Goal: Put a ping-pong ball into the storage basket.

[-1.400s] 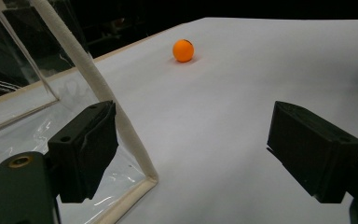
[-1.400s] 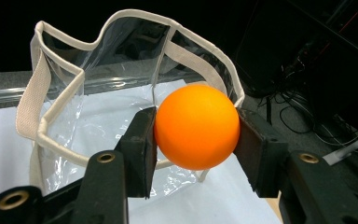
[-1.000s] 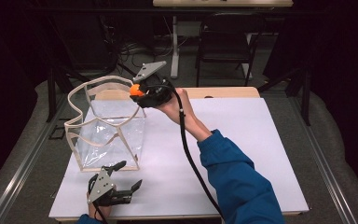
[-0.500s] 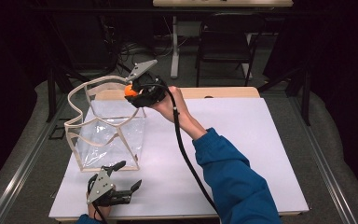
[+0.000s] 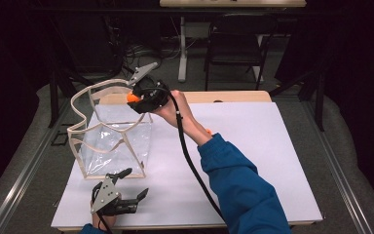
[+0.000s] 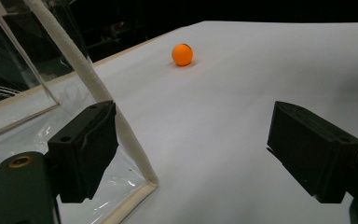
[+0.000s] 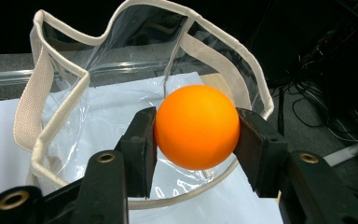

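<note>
Room: dark all round, with a black chair [image 5: 233, 46] and a pale table leg [image 5: 181, 51] beyond the far edge, loose cables on the grey floor [image 5: 34, 161], and a metal rail along the left.
Table: a white sheet [image 5: 268, 161] covers the top; a strip of bare wood shows at the far edge.
Bag: a clear plastic bag [image 5: 109, 141] with cream trim stands open on the left part of the sheet, its rim wavy.
Right gripper [image 5: 137, 96]: held above the bag's far right rim by a hand in a blue sleeve [image 5: 243, 190], jaws clamped on an orange ball [image 7: 196, 126] over the bag's mouth.
Left gripper [image 5: 135, 184]: low at the near left, just beside the bag's near corner, jaws wide apart with nothing between them.
Second ball [image 6: 182, 54]: orange, resting on the white sheet, well apart from the left gripper.
</note>
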The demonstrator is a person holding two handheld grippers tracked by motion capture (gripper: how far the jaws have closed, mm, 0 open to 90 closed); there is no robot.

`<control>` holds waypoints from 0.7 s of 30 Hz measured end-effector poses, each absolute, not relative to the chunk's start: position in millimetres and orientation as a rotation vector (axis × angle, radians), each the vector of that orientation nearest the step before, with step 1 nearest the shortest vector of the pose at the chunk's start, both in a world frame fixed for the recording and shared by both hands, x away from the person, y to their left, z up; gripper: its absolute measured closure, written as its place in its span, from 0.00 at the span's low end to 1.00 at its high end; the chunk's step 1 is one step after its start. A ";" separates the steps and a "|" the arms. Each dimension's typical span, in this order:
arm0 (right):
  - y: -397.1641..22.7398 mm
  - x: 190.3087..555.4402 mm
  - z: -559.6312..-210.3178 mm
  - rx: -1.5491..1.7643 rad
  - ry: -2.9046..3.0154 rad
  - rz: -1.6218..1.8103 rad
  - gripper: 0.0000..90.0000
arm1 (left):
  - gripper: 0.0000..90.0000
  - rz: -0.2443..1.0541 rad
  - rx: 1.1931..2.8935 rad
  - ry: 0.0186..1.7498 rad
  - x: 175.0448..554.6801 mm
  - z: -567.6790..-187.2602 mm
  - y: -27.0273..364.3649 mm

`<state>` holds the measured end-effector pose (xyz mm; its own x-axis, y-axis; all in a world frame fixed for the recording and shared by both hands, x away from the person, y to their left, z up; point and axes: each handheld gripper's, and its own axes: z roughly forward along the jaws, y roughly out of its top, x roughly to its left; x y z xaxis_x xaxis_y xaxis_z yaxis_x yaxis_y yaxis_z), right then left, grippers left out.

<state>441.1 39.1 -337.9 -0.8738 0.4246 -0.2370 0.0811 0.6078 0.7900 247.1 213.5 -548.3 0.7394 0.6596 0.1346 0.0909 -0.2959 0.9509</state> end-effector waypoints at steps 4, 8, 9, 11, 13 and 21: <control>42.2 442.6 -339.7 0.413 2.446 1.160 0.57 | 0.18 0.624 1.808 0.590 247.2 -548.7 213.6; 45.4 442.8 -341.8 0.415 2.455 1.143 0.57 | 0.18 0.624 1.810 0.589 247.4 -548.7 213.5; 46.0 442.7 -342.4 0.413 2.458 1.142 0.57 | 0.18 0.625 1.811 0.586 247.3 -548.6 213.3; 46.9 443.3 -343.6 0.414 2.461 1.134 0.57 | 0.18 0.625 1.809 0.584 247.1 -548.4 213.6; 48.3 444.7 -345.3 0.423 2.467 1.132 0.57 | 0.18 0.619 1.811 0.590 247.7 -549.2 213.6; 57.2 450.0 -355.1 0.448 2.497 1.081 0.57 | 0.18 0.614 1.810 0.584 248.3 -549.7 212.1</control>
<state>450.0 57.2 -355.1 -0.8763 0.4303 -0.2166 0.1366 0.6532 0.7448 248.3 212.1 -549.7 0.7453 0.6543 0.1277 0.0951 -0.2939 0.9511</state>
